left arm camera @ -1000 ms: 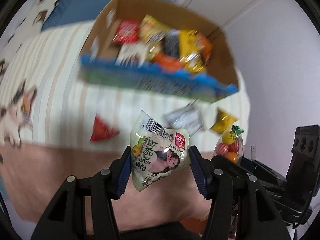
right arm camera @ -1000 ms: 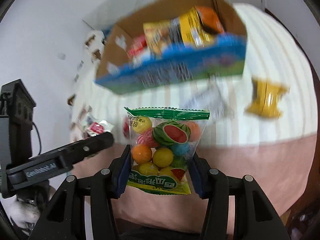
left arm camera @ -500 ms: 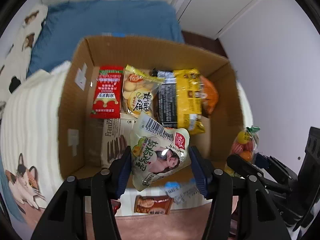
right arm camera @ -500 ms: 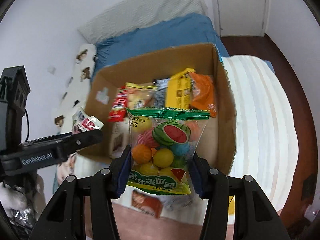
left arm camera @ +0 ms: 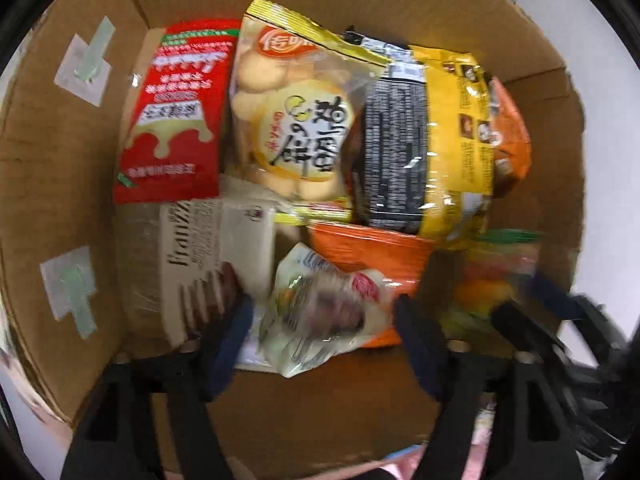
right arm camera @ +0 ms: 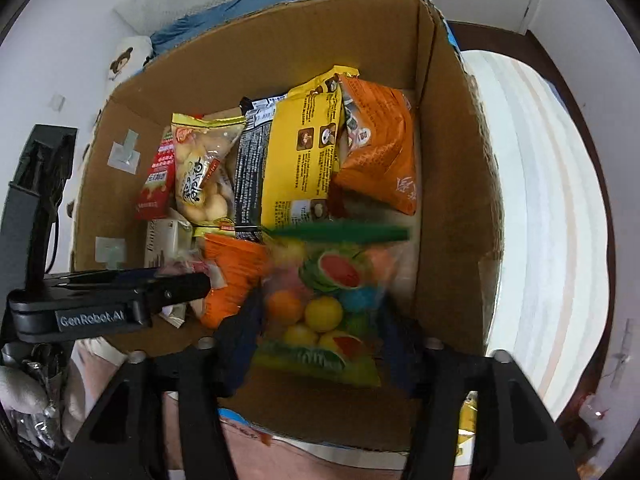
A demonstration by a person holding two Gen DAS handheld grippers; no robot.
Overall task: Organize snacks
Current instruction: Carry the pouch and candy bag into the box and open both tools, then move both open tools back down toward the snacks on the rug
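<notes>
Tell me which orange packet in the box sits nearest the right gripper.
The flat orange packet just left of the right gripper; the other orange bag leans at the far wall.

Both grippers moved over the cardboard box [right arm camera: 452,184]; their jaws are opening, releasing the packets.
</notes>
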